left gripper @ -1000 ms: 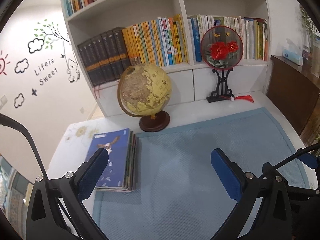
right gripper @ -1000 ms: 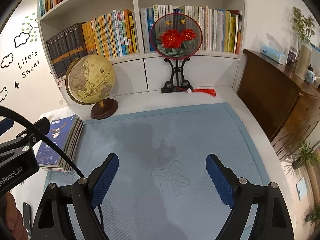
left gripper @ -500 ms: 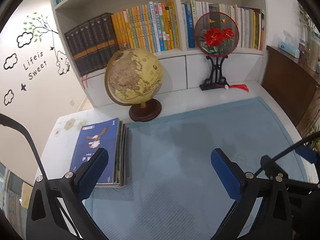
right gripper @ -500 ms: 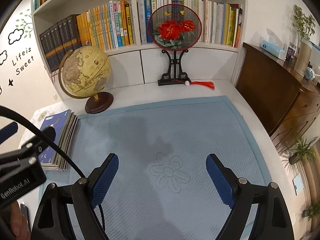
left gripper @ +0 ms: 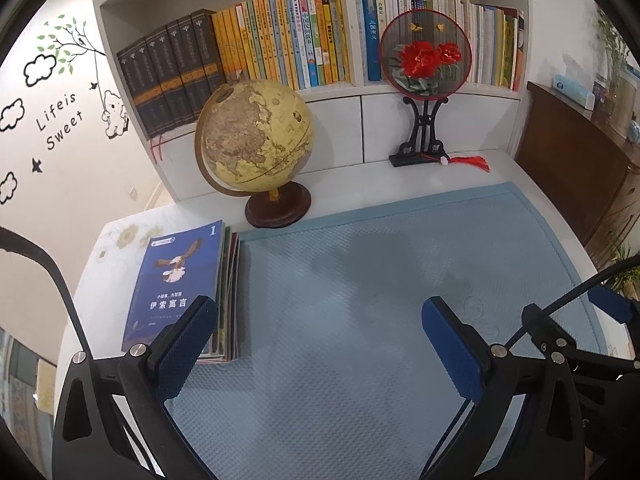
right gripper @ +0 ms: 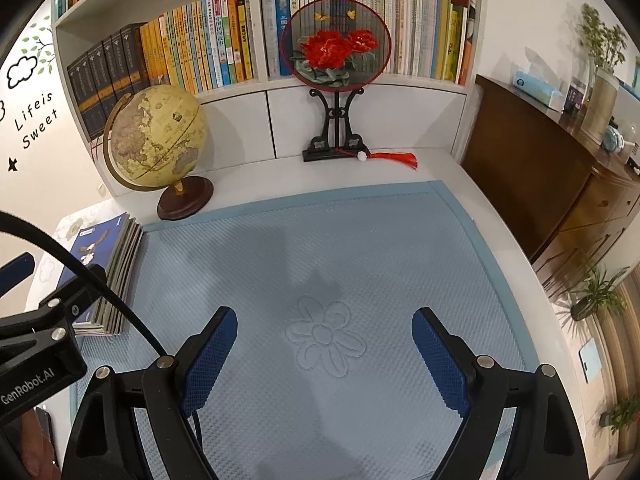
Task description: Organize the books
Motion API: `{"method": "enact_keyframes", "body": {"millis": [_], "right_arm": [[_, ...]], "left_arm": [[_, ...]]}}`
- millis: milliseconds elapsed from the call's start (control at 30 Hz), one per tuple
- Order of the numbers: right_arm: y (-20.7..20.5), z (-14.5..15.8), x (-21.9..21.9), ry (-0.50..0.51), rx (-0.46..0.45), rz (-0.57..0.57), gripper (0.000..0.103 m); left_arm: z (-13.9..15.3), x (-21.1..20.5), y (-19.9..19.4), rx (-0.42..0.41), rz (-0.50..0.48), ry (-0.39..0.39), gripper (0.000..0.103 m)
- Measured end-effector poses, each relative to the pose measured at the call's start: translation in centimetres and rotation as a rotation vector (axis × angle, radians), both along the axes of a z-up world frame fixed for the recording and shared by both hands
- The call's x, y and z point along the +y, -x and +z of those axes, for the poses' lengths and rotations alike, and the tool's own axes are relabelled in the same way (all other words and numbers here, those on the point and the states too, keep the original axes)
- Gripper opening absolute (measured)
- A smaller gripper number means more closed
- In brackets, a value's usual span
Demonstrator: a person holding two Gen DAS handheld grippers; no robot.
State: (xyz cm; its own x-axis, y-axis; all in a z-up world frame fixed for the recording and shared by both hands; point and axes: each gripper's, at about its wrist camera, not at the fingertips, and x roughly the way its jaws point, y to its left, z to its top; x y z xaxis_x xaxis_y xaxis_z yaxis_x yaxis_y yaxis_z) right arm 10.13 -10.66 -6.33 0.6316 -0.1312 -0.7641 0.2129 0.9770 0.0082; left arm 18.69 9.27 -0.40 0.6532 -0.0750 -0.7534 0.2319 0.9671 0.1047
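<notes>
Change, left view: against the pictures from a second ago the stack (left gripper: 188, 288) shows fuller and squarer, its whole blue cover now in sight; the shelf (left gripper: 312, 92) and globe (left gripper: 256, 136) sit lower in frame; the camera has swung, the stack has not shifted on the desk.
Change, right view: the shelf and fan (right gripper: 336, 44) have grown nearer; the mat (right gripper: 320, 264) keeps its place.
Meaning for the task: both tools seem to be squaring up over the desk; whether the stack is yet to be sorted or already gathered, one moment does not settle.
Left gripper (left gripper: 320, 344): blue pads spread wide, nothing between them; left pad (left gripper: 188, 340) overlaps the stack's near corner in view, contact not clear.
Right gripper (right gripper: 324, 360): pads equally wide apart, holding nothing, hovering over the mat's flower.
Stack: thin books lying flat at the mat's left edge, just in front of the globe, spines roughly flush; blue cover marked 1 on top.
Shelf, left bay: dark volumes, then yellow and mixed spines, upright, packed.
Shelf, right bay: pale and yellow spines upright behind the fan; few gaps that I can see.
Mat: bare between the pads.
</notes>
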Motion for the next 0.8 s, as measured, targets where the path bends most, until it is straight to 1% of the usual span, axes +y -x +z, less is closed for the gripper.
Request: {"method": "enact_keyframes", "body": {"millis": [267,567,800], "right_arm": [[0.48,-0.09,0.40,0.011,0.004,0.009,0.088],[0.76,-0.05,0.14,0.002,-0.002,0.015,0.088],[0.89,-0.04,-0.17,-0.009,-0.002,0.015,0.088]], "left_arm": [[0.21,-0.07,0.27,0.004,-0.017,0.009,0.102],[0.34,0.11,0.47,0.009,-0.006,0.011,0.102],[0.21,-0.20,0.76,0.010,-0.007,-0.004,0.102]]}}
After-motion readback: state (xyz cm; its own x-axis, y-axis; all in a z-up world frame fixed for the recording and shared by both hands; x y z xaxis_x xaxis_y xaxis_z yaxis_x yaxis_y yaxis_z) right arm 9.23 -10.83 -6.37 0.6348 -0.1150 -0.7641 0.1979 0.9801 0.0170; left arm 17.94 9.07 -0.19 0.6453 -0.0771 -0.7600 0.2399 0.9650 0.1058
